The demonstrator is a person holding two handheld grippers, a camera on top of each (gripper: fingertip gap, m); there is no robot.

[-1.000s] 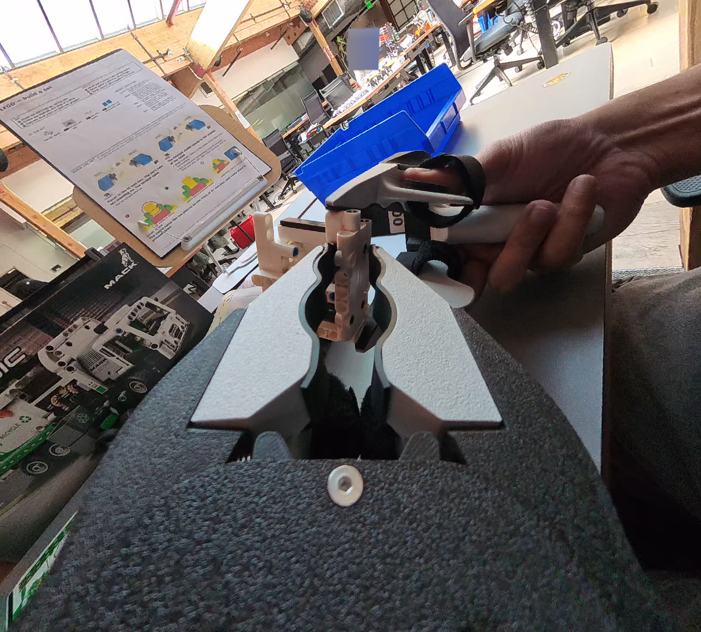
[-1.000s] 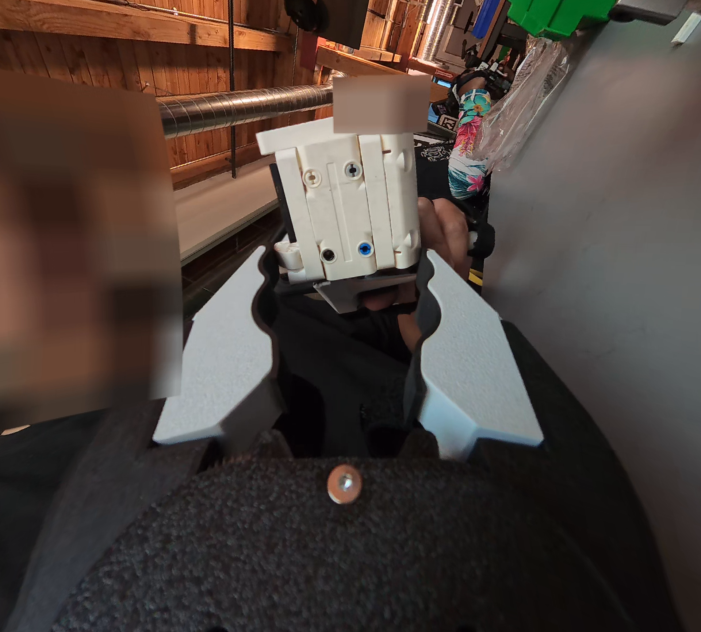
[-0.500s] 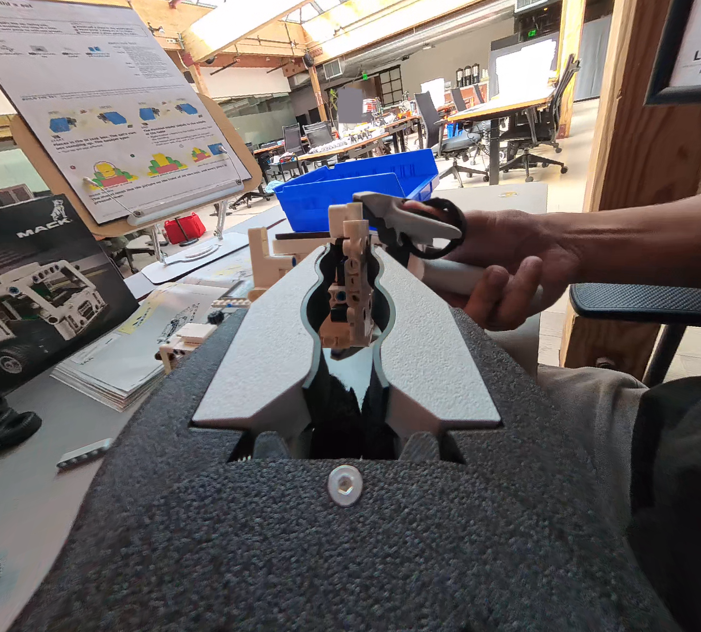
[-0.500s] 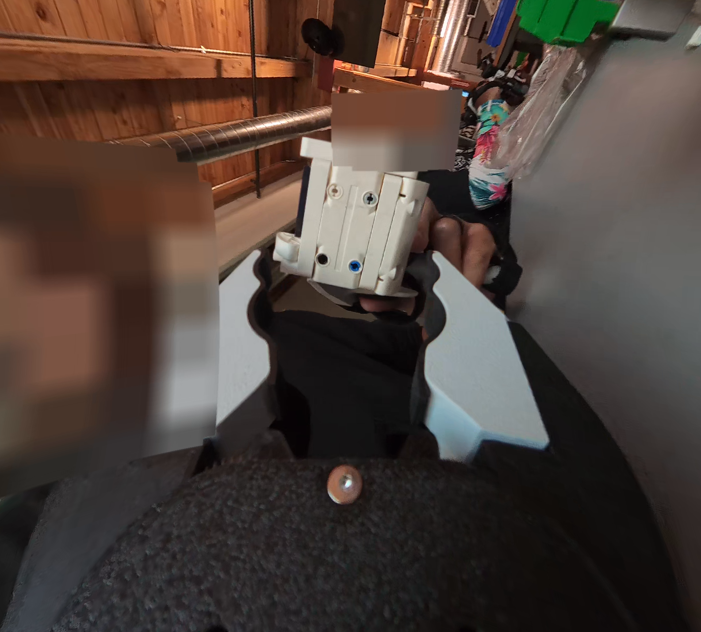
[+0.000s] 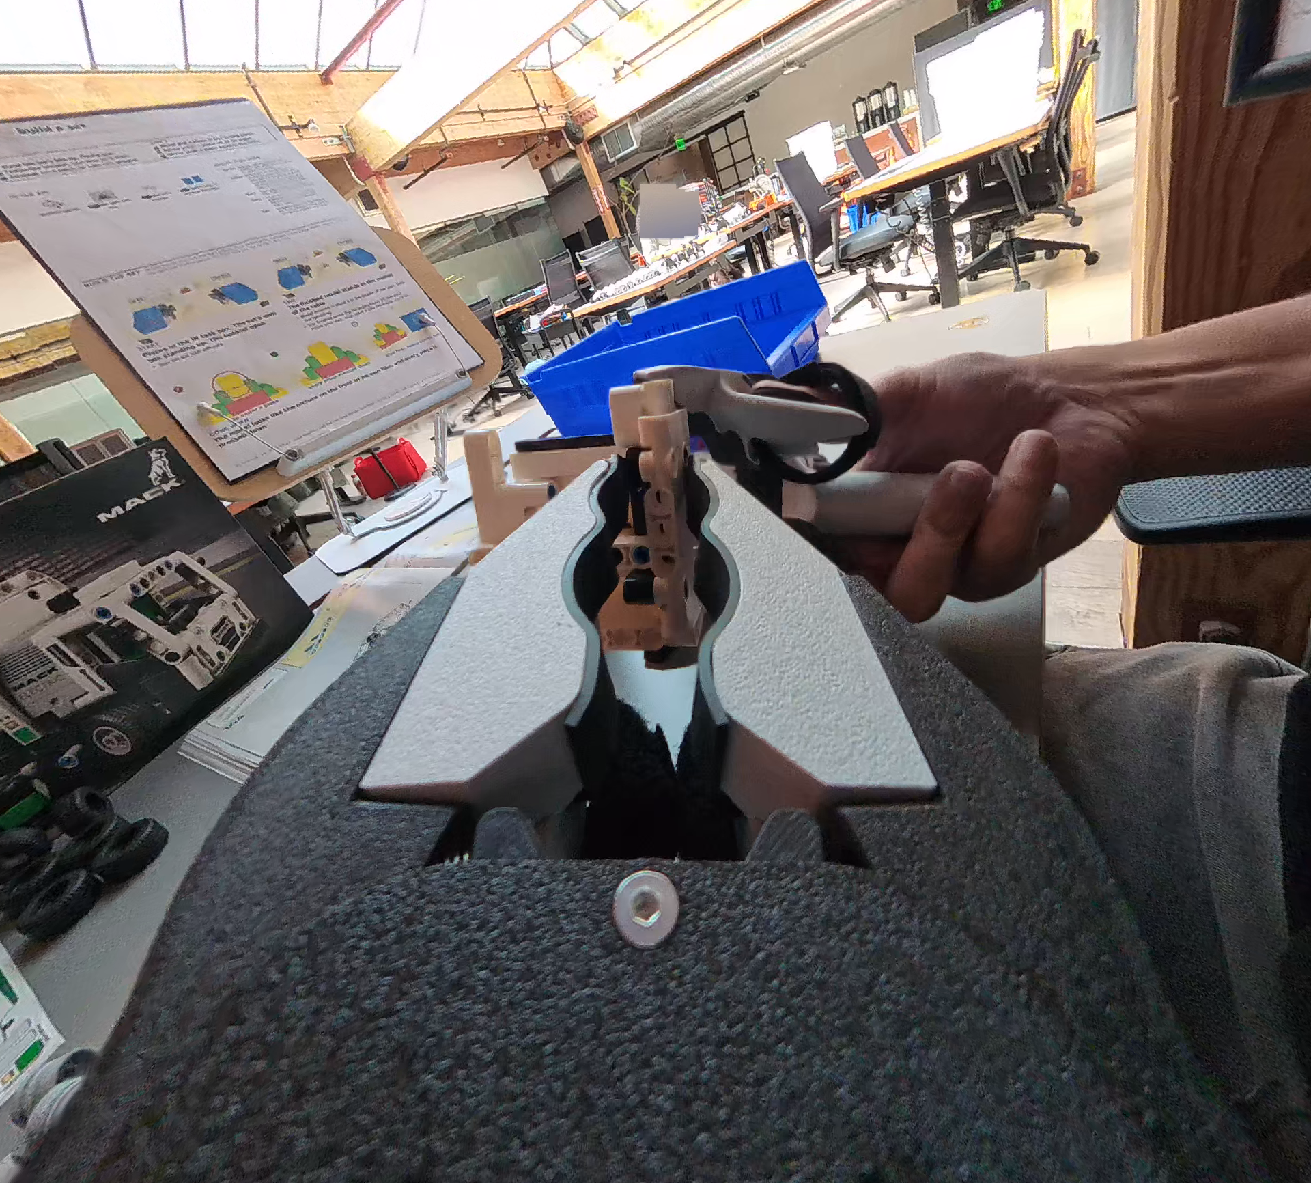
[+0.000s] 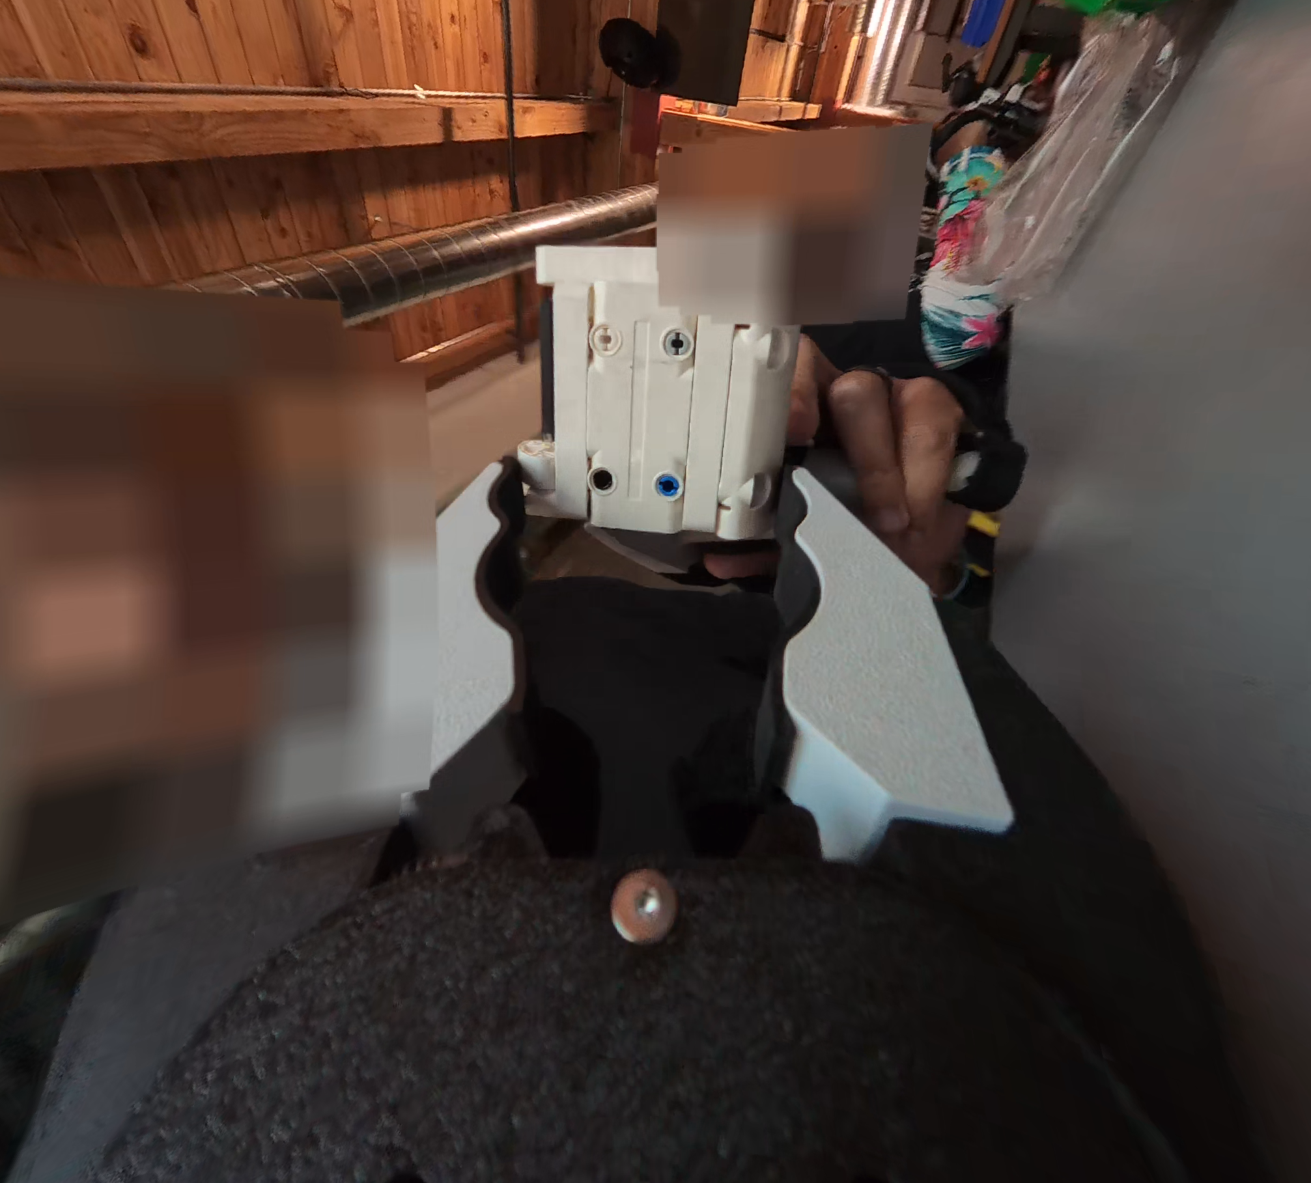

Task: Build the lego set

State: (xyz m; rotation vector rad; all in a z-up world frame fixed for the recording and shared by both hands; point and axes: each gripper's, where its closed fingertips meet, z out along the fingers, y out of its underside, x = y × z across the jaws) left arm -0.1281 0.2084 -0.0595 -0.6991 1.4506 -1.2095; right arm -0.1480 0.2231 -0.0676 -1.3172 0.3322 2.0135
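between the left gripper [image 5: 649,553] fingers: white lego assembly [image 5: 653,546], pinched edge-on, held off the table [image 5: 993,326]. right gripper [image 6: 649,496] spread wide around its far end, not clamped. risk: narrow grip + sideways push → assembly pivots or pieces pop off.

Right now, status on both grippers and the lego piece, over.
Left gripper shut on white lego assembly, held off the table. Right gripper open, fingers flanking the assembly's end. Nothing between them.
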